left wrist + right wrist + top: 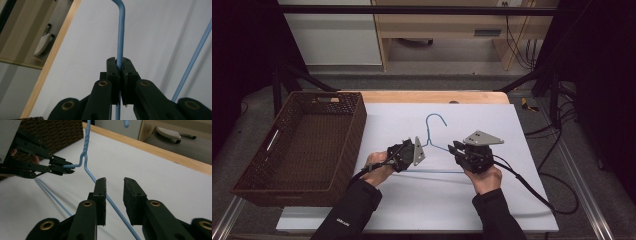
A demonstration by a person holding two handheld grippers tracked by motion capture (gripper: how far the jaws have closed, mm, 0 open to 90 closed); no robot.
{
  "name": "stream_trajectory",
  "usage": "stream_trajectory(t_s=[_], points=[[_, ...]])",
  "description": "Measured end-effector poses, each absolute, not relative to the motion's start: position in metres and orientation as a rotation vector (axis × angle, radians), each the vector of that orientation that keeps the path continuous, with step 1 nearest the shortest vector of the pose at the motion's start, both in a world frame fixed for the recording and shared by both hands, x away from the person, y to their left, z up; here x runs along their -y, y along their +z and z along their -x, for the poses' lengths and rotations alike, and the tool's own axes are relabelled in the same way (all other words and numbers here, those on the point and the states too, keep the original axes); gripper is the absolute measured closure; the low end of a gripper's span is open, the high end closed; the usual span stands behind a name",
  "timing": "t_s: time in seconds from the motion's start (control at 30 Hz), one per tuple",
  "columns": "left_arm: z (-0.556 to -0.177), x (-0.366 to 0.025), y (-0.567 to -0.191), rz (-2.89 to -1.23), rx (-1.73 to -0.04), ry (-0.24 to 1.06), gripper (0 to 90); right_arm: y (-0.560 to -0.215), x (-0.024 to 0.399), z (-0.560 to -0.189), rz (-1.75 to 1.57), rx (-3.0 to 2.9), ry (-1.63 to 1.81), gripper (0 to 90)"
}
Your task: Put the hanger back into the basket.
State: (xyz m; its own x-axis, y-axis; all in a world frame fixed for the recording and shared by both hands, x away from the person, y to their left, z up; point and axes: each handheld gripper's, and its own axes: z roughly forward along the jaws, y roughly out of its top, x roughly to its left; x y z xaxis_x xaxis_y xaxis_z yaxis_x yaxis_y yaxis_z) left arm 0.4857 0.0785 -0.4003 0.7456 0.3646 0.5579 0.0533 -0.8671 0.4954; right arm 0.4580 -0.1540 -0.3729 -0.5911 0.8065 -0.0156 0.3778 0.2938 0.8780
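Note:
A blue wire hanger (435, 118) is held over the white table mat, hook pointing away from me. My left gripper (423, 148) is shut on the hanger's left shoulder just below the twisted neck; in the left gripper view the pads (113, 70) pinch the blue wire (121, 30). My right gripper (454, 149) sits at the right shoulder. In the right gripper view its jaws (115, 181) stand apart with the wire (86, 142) running between them, close to the left pad and not pressed. The left gripper (71, 168) also appears there, clamped on the wire.
A dark woven basket (354, 142) stands at the left of the mat (437, 200), and its wall (57, 132) rises behind the left gripper. The wooden table edge (427, 96) runs along the back. A shoe (168, 132) lies on the floor beyond it.

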Motion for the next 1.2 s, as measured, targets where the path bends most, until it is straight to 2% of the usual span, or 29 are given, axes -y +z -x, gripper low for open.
stream_trajectory(t_s=[0.1, 0.13, 0.23, 0.33, 0.37, 0.4, 0.47, 0.5, 0.53, 0.6, 0.63, 0.83, 1.2], points=[[-0.482, -0.078, -0.396, -2.494, -0.351, 0.932, 86.5, -0.369, 0.161, -0.454, -1.061, -2.104, 1.276, 66.6], [-0.479, -0.077, -0.392, -2.492, -0.385, 0.933, 86.5, -0.367, 0.169, -0.451, -1.049, -2.094, 1.297, 60.4], [-0.475, -0.077, -0.386, -2.497, -0.422, 0.945, 86.5, -0.368, 0.182, -0.445, -1.037, -2.086, 1.314, 55.0], [-0.470, -0.077, -0.382, -2.469, -0.469, 0.943, 86.5, -0.372, 0.197, -0.440, -1.029, -2.072, 1.320, 45.9], [-0.470, -0.077, -0.382, -2.469, -0.469, 0.943, 86.4, -0.372, 0.197, -0.440, -1.029, -2.072, 1.320, 45.9], [-0.467, -0.079, -0.378, -2.478, -0.478, 0.957, 86.5, -0.374, 0.206, -0.436, -1.002, -2.050, 1.325, 39.8], [-0.465, -0.079, -0.375, -2.468, -0.500, 0.960, 86.5, -0.377, 0.215, -0.431, -0.988, -2.027, 1.341, 33.0], [-0.465, -0.079, -0.375, -2.468, -0.500, 0.960, 86.5, -0.377, 0.215, -0.431, -0.988, -2.027, 1.341, 33.0], [-0.464, -0.080, -0.372, -2.461, -0.521, 0.966, 86.4, -0.379, 0.224, -0.427, -0.982, -2.007, 1.349, 26.8], [-0.463, -0.081, -0.370, -2.476, -0.522, 0.973, 86.4, -0.380, 0.227, -0.425, -0.981, -1.996, 1.352, 24.4], [-0.462, -0.082, -0.367, -2.463, -0.546, 0.978, 86.4, -0.383, 0.235, -0.421, -0.977, -1.976, 1.344, 20.4], [-0.460, -0.085, -0.351, -2.455, -0.587, 0.995, 86.4, -0.390, 0.249, -0.415, -1.032, -1.955, 1.340, 11.8], [-0.455, -0.095, -0.315, -2.397, -0.634, 1.050, 86.4, -0.398, 0.257, -0.418, -1.087, -1.977, 1.322, 6.1]])
